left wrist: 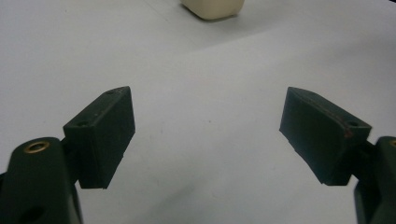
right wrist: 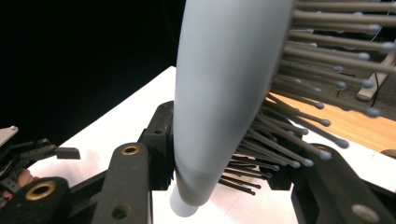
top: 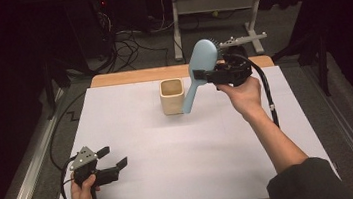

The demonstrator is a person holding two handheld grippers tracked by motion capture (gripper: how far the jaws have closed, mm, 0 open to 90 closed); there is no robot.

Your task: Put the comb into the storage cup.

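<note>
The right gripper (top: 210, 76) is clamped on the light-blue hairbrush (top: 200, 66) at the lower part of its head, one jaw against the smooth back and the other pressed into the bristles (right wrist: 299, 140), as the right gripper view shows. The brush is held in the air, head uppermost and handle slanting down and to the left, with the handle tip just beside the right wall of the cream square cup (top: 172, 96) and, as far as the high view allows, lower than its rim and outside the opening. The step in hand appears to be placing the brush handle-first into the cup. To do it well, first raise the brush until the handle tip is above the rim, then carry it left until the tip is over the centre of the opening. Bring the handle nearer to vertical before lowering, since a slanted entry may push against the wall and tip the cup. Lower slowly, and release only once the handle bears on the cup. The bristle-side grip is compliant, so expect the brush to rotate slightly under load. The left gripper (top: 112, 157) rests low over the white table cover (top: 182, 169) at the near left, jaws spread wide and empty, well apart from the cup; it is available to steady the cup if required.
</note>
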